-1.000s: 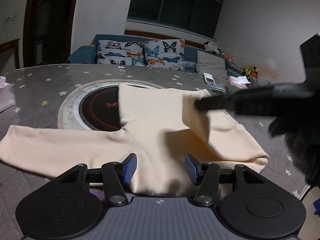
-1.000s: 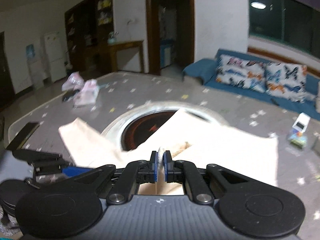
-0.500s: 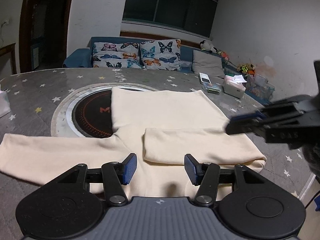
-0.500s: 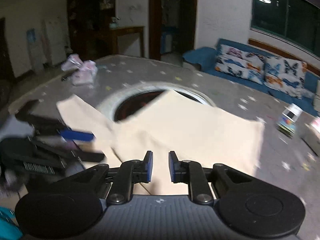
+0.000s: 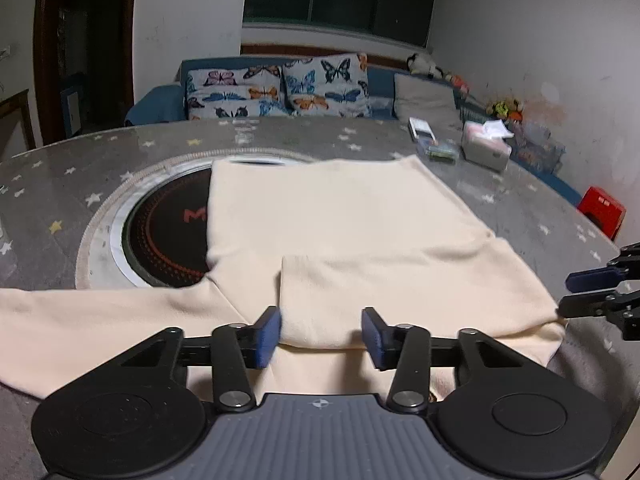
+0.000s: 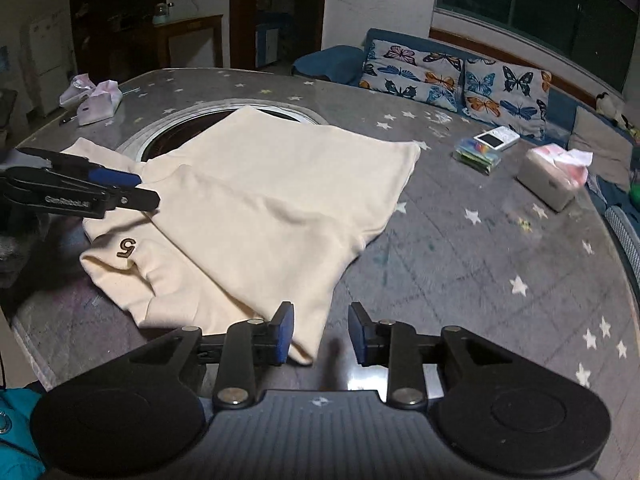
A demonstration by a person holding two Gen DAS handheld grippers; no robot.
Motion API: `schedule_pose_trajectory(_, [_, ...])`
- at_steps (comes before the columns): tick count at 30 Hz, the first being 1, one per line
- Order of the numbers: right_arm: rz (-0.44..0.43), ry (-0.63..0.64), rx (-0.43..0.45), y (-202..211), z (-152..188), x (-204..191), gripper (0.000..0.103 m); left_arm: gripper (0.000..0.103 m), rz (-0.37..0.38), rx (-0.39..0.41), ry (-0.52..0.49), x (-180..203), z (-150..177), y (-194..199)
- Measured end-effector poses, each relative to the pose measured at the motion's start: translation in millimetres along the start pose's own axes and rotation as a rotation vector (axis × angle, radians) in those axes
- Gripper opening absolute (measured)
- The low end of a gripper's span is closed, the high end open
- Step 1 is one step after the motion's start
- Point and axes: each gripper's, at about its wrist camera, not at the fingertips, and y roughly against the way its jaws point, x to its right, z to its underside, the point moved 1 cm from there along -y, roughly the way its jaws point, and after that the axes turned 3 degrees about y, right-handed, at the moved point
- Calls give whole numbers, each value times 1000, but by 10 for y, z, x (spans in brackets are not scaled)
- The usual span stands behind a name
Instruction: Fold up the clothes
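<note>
Cream cotton sweatshirt [image 5: 340, 240] lies flat on the grey star-patterned table [image 6: 500, 248], partly over the round black hotplate [image 5: 168, 232], one sleeve folded across its body, the other stretched toward the table's left edge. Left gripper [image 5: 320, 330] hovers spread above the near hem, pinching nothing. Right gripper [image 6: 320, 330], also spread and empty, sits at the garment's right corner.

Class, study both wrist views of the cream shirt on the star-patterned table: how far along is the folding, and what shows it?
Early stage. Done: one sleeve lies folded across the cream shirt. In hand: nothing; the left gripper and right gripper are both open, gripping no cloth. Left: the other sleeve lies stretched out flat on the table, and the body is unfolded, partly covering the round burner.
</note>
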Motion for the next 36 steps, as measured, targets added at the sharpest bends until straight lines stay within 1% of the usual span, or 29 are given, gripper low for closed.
schedule_pose_trajectory(2, [-4, 10, 0, 9, 26, -16, 33, 39, -13, -3, -6, 8, 11, -18])
schedule_pose_trajectory(4, [-6, 29, 2, 17, 49, -41, 39, 25, -19, -2, -1, -2, -4, -18])
schedule_pose_trajectory(7, [-3, 47, 7, 6, 53, -81, 40, 12, -28, 1, 6, -17, -26, -17])
schedule_pose_trajectory(9, [-5, 52, 12, 4, 50, -99, 41, 10, -32, 6, 5, -13, -42, -4])
schedule_pose_trajectory(12, [-3, 64, 13, -10, 43, -126, 42, 9, -29, 14, 0, 13, -62, 22])
schedule_pose_trajectory(15, [0, 77, 14, -25, 37, -153, 42, 12, -39, 13, -1, 21, -59, 30])
schedule_pose_trajectory(17, [1, 85, 15, -35, 33, -171, 42, 18, -46, 12, -2, 22, -54, 37])
schedule_pose_trajectory(18, [2, 89, 15, -40, 31, -180, 42, 28, -47, 13, -3, 22, -50, 47])
schedule_pose_trajectory(19, [3, 93, 16, -45, 29, -189, 43, 37, -48, 13, -3, 23, -43, 54])
schedule_pose_trajectory(22, [5, 106, 17, -60, 23, -216, 46, 37, -48, 8, -8, 34, -21, 59])
schedule_pose_trajectory(29, [7, 120, 21, -73, 13, -240, 46, 37, -49, -14, 17, 7, -3, 6])
schedule_pose_trajectory(31, [7, 120, 22, -73, 12, -238, 46, 35, -50, -17, 17, 10, -3, -1])
schedule_pose_trajectory(32, [7, 119, 23, -74, 12, -237, 46, 31, -52, -18, 17, 13, -4, -4])
schedule_pose_trajectory(33, [7, 118, 23, -75, 14, -236, 47, 16, -59, -16, 15, 16, -7, -4])
schedule_pose_trajectory(34, [7, 117, 24, -77, 17, -238, 47, 8, -63, -13, 15, 15, -16, 0])
schedule_pose_trajectory(36, [6, 115, 28, -77, 23, -241, 48, 5, -61, -6, 25, 5, -63, 30])
